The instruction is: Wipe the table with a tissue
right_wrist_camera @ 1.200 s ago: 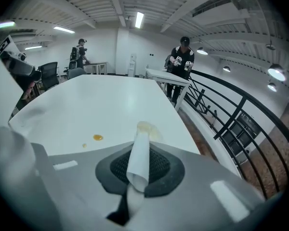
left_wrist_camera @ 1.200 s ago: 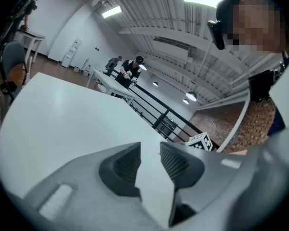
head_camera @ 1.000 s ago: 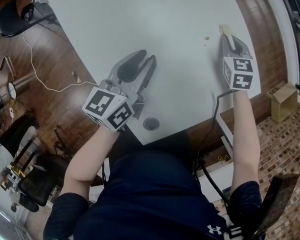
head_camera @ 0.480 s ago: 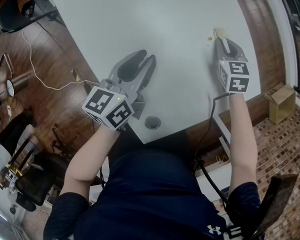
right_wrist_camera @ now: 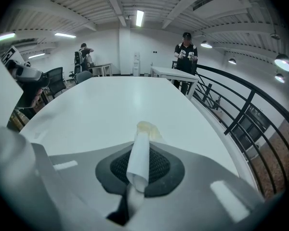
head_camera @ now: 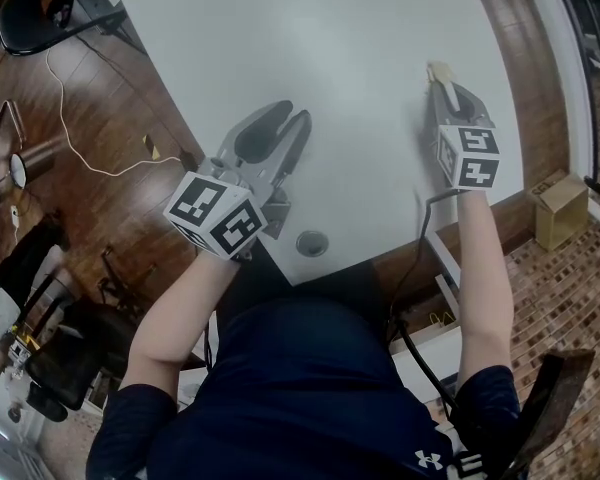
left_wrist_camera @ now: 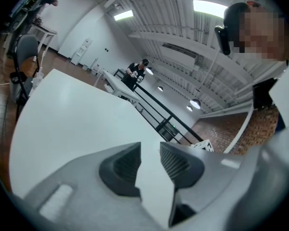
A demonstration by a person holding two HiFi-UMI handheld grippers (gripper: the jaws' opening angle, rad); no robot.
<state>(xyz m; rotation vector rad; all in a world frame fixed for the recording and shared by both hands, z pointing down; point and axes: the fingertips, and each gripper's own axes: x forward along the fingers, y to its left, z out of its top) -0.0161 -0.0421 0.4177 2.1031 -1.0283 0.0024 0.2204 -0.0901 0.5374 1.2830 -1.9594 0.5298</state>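
Note:
A rolled white tissue (head_camera: 440, 72) with a yellowish stained tip is pinched in my right gripper (head_camera: 446, 90), whose jaws are shut on it. The tip presses on the white table (head_camera: 310, 48) near its right edge. In the right gripper view the tissue (right_wrist_camera: 141, 150) sticks out forward between the jaws of the right gripper (right_wrist_camera: 140, 167) and touches the tabletop. My left gripper (head_camera: 287, 118) rests over the near left part of the table. Its jaws stand slightly apart with nothing between them, and in the left gripper view bare table shows through the gap of the left gripper (left_wrist_camera: 149, 159).
A round grommet (head_camera: 311, 244) sits in the table near the front edge. A cardboard box (head_camera: 557, 208) stands on the floor to the right, a black chair (head_camera: 40, 18) and a white cable (head_camera: 90, 158) to the left. A black railing (right_wrist_camera: 241, 114) runs along the table's right side.
My right gripper has slid the tissue a little to the left along the table, over the small brown spots that showed beside it; they no longer show. The left gripper has stayed put.

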